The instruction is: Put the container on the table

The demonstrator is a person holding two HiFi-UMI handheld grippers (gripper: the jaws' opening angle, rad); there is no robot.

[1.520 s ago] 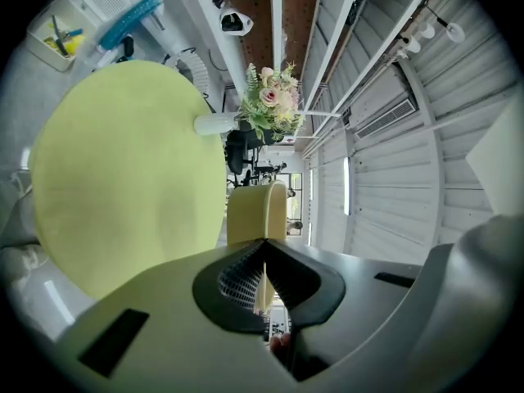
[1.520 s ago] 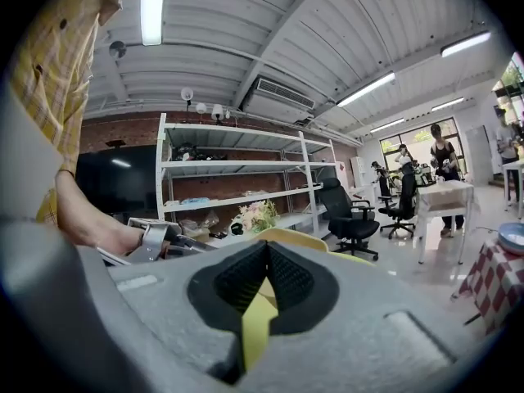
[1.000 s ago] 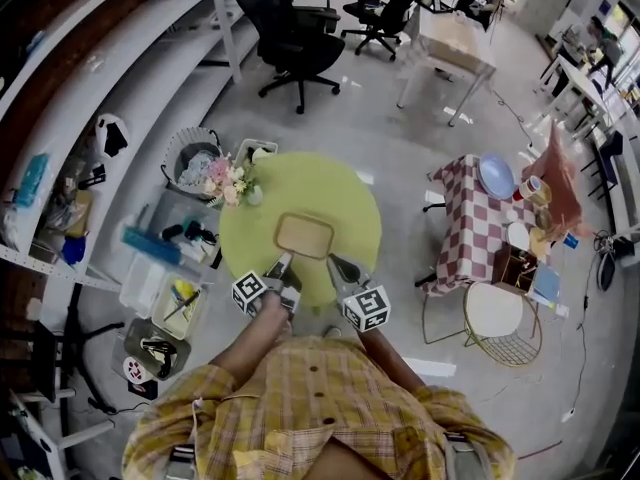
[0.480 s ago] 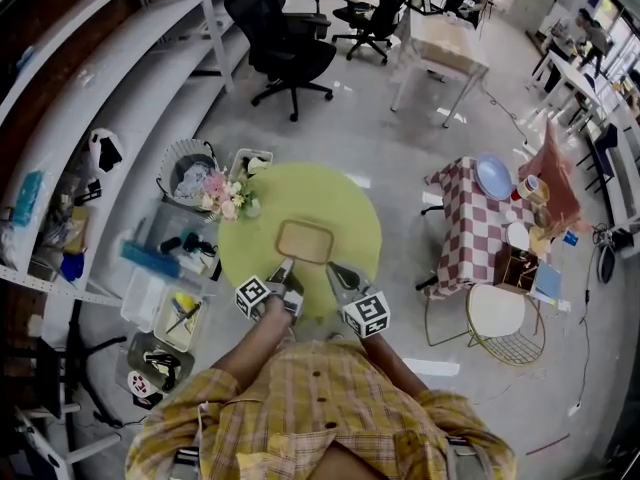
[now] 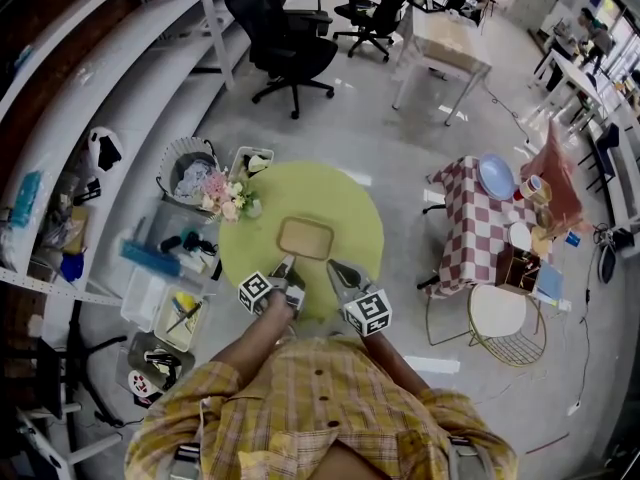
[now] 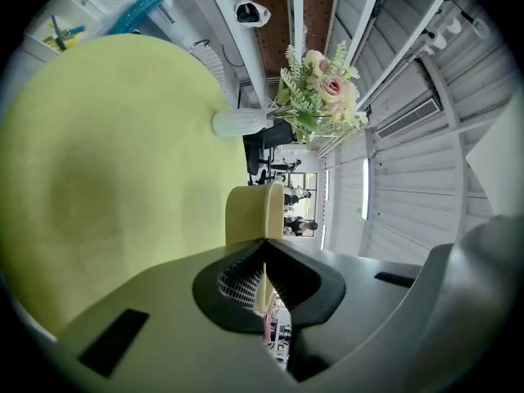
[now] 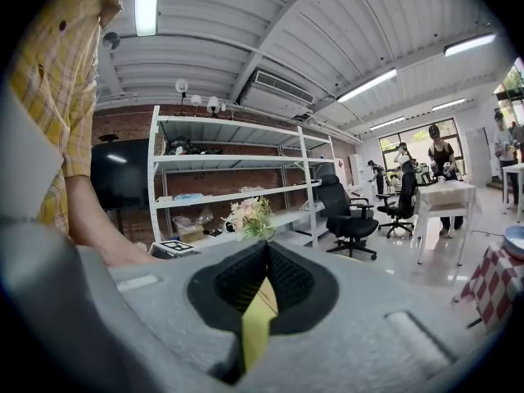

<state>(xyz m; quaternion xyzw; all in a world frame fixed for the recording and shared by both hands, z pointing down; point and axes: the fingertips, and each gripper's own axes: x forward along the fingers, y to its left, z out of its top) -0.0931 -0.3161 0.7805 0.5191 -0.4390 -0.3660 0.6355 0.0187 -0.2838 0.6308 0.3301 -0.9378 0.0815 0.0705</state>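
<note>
Little moved: container (image 5: 306,238) stays on table (image 5: 350,208) (left tongs (image 6: 264,241) clamped on rim).

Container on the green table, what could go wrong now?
1. The left tongs pinch just the near rim of the container, so a tug or twist could tip it or drag it across the table.
2. The right tongs are shut on nothing, so nothing steadies the other side.
3. The flower vase stands near the table's edge; a wide swing might knock it off.
</note>
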